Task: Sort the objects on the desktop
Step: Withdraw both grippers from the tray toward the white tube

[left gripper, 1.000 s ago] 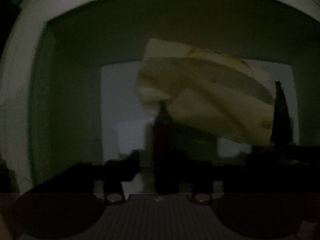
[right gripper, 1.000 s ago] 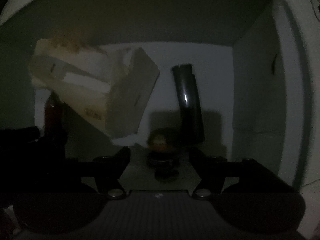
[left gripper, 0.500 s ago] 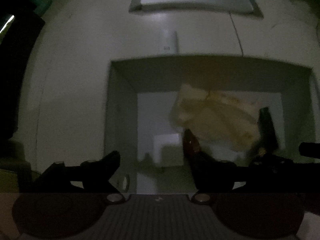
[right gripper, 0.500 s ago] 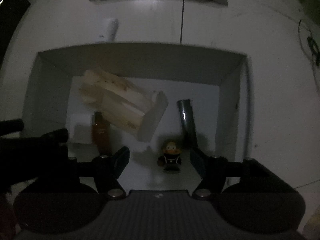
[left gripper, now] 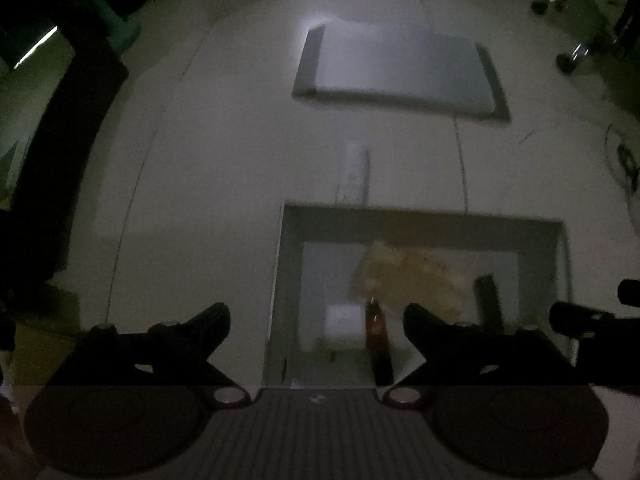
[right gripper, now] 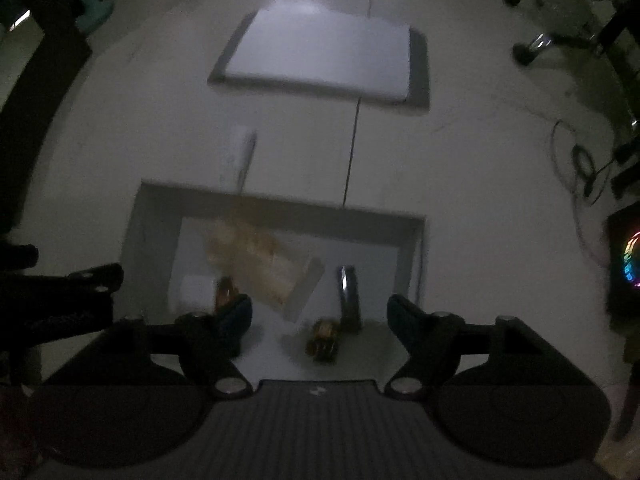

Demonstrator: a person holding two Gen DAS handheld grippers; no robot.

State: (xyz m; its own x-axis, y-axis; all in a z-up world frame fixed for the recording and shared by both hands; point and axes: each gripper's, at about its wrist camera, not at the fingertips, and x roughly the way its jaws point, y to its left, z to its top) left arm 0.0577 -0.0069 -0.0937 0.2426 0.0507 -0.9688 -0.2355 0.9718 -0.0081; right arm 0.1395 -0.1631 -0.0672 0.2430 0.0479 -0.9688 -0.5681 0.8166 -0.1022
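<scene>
An open white box (left gripper: 420,216) (right gripper: 280,206) sits on the pale desk below both grippers. Inside lie a tan wooden-looking block (left gripper: 412,280) (right gripper: 256,268), a brown bottle (left gripper: 376,336) (right gripper: 225,292), a small white block (left gripper: 342,318) (right gripper: 195,288), a dark flat stick (left gripper: 489,300) (right gripper: 348,300) and a small figurine (right gripper: 324,340). My left gripper (left gripper: 316,320) hangs above the box's left part, its jaws opening with nothing between them. My right gripper (right gripper: 320,310) hovers over the figurine, its jaws also opening, and the pads touch nothing.
The box's white lid (left gripper: 400,72) (right gripper: 324,56) lies flat farther back on the desk. A small white stick (left gripper: 354,172) (right gripper: 240,156) rests between lid and box. Cables (right gripper: 580,160) and a glowing device (right gripper: 630,260) sit at the right; chair legs (right gripper: 540,44) stand beyond.
Both grippers have risen out of the box, so its whole rim and the desk with the lid now show. The left jaws spread much wider; the right jaws widened a little. The bottle and figurine stay inside.
</scene>
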